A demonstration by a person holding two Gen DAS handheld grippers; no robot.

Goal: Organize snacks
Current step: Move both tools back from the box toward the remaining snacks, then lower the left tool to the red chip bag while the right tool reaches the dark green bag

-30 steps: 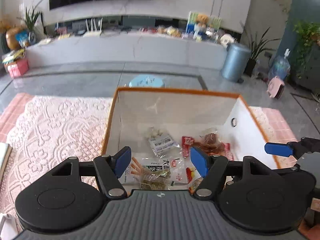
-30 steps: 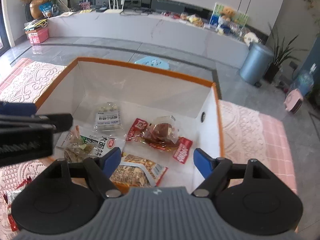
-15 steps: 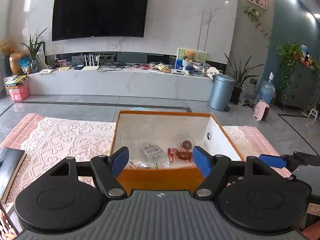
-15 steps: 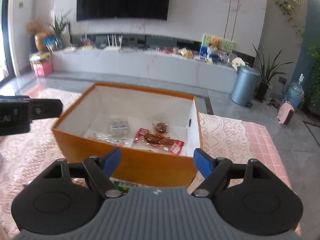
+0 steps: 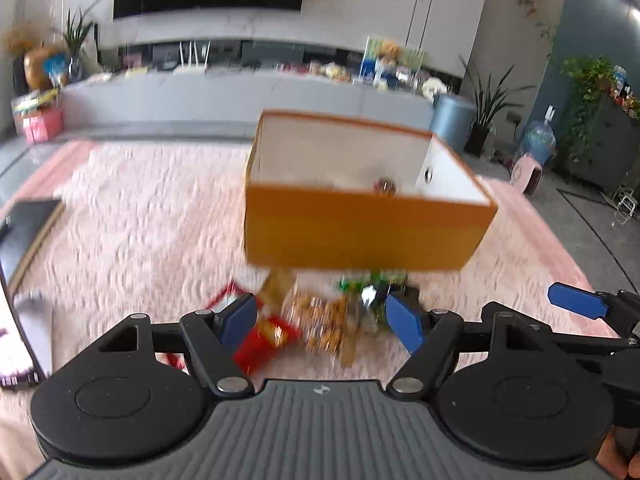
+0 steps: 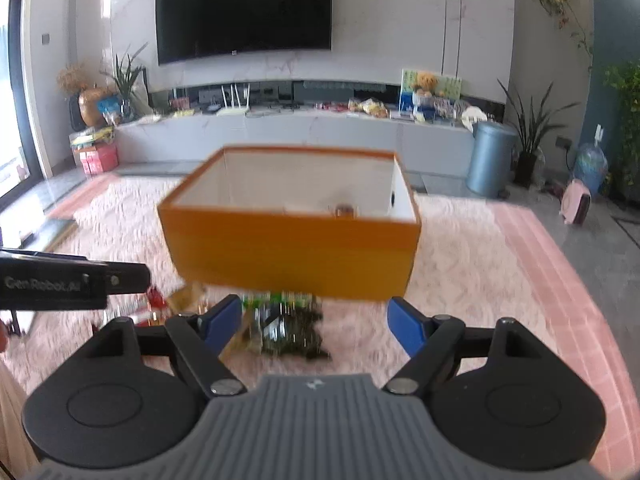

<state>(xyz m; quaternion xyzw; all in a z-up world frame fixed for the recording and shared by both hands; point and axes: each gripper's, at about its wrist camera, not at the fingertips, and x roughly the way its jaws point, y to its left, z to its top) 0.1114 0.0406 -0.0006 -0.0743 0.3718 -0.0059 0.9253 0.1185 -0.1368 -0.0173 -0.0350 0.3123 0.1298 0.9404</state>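
I see snacks [image 5: 320,320] heaped on cloth [image 5: 140,240] before box [image 5: 360,236] | left gripper [image 5: 320,318], right gripper [image 6: 314,322] both spread, empty | packets light, crinkly, slippery: I'd pinch a sealed edge

Both wrist views look forward, low over the table, sharing the orange box [image 5: 360,232] [image 6: 292,256].

"GenRobot.AI" stands in pale letters on the black side of the left gripper [image 6: 72,282]; snack packet print is too blurred to read.
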